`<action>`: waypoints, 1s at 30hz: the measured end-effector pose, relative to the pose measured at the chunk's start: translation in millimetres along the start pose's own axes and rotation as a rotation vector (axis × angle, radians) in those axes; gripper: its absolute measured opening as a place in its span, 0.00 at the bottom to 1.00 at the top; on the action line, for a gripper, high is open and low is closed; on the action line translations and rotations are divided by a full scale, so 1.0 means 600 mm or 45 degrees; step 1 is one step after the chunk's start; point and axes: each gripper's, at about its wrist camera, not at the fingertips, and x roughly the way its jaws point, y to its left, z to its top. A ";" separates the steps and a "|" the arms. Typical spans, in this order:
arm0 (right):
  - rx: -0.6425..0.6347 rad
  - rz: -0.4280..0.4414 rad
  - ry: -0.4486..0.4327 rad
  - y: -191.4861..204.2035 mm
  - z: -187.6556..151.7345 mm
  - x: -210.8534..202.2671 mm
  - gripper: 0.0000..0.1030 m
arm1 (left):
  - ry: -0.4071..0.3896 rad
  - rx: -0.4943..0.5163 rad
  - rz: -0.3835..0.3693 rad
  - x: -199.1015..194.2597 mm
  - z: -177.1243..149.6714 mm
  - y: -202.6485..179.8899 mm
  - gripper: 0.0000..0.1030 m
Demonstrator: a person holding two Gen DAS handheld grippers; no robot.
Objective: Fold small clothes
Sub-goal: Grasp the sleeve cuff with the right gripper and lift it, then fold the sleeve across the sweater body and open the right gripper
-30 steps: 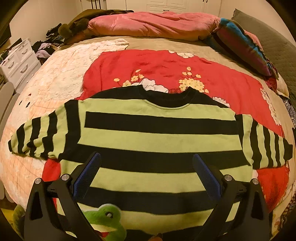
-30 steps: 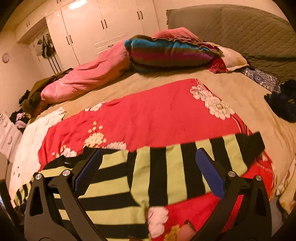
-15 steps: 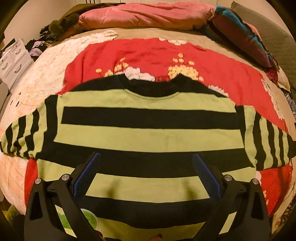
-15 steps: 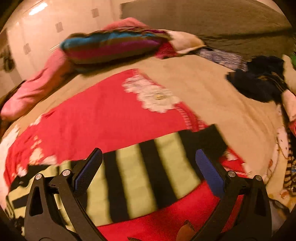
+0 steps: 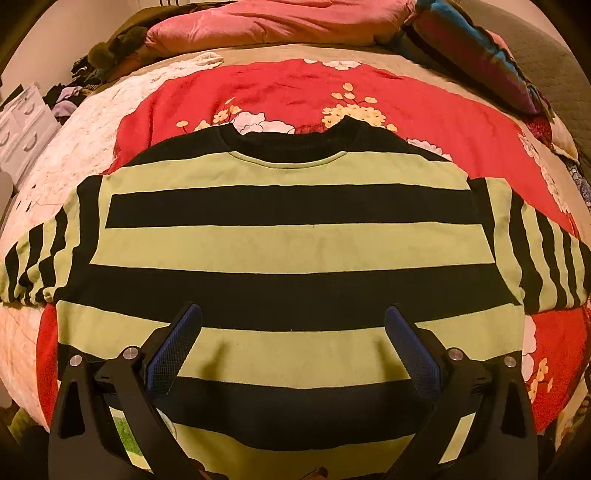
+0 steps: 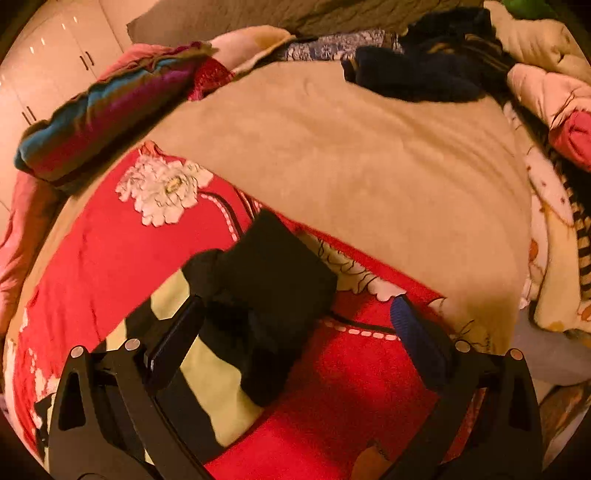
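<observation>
A small green-and-black striped sweater (image 5: 291,251) lies flat on a red floral blanket (image 5: 369,88), neck away from me, both sleeves spread out. My left gripper (image 5: 293,347) is open and empty, hovering over the sweater's lower body. My right gripper (image 6: 297,332) is open and empty, low over the black cuff (image 6: 269,280) of the right sleeve (image 6: 207,373), which lies between the fingers, nearer the left finger (image 6: 173,343).
The bed (image 6: 362,166) has a tan cover to the right. A striped cushion (image 6: 96,118) and pink duvet (image 5: 273,22) lie at the back. Dark clothes (image 6: 417,70) and a pale quilt (image 6: 554,184) lie at the far right. White drawers (image 5: 22,136) stand at left.
My left gripper moved forward over the sweater's hem, hiding the frog patch. My right gripper swung right along the sleeve and dropped close to its black cuff.
</observation>
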 end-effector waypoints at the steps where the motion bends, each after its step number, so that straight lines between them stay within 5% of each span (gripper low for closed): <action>1: -0.005 0.013 -0.003 0.002 -0.001 0.004 0.92 | 0.003 -0.003 -0.003 0.001 -0.002 0.001 0.96; 5: -0.003 0.083 0.033 0.004 -0.004 0.021 0.90 | 0.016 -0.034 -0.022 0.001 -0.005 0.012 0.96; 10: 0.035 0.135 0.029 -0.001 -0.003 0.023 0.72 | 0.011 -0.057 -0.040 -0.011 -0.008 0.022 0.96; 18: 0.055 0.382 -0.044 0.009 0.003 -0.008 0.15 | 0.006 -0.076 -0.052 -0.026 -0.007 0.037 0.96; 26: -0.251 0.678 -0.176 0.154 -0.021 -0.120 0.07 | 0.001 -0.103 -0.075 -0.037 -0.006 0.055 0.96; 30: -0.409 0.859 -0.147 0.235 -0.064 -0.169 0.07 | -0.012 -0.126 -0.089 -0.042 -0.006 0.070 0.96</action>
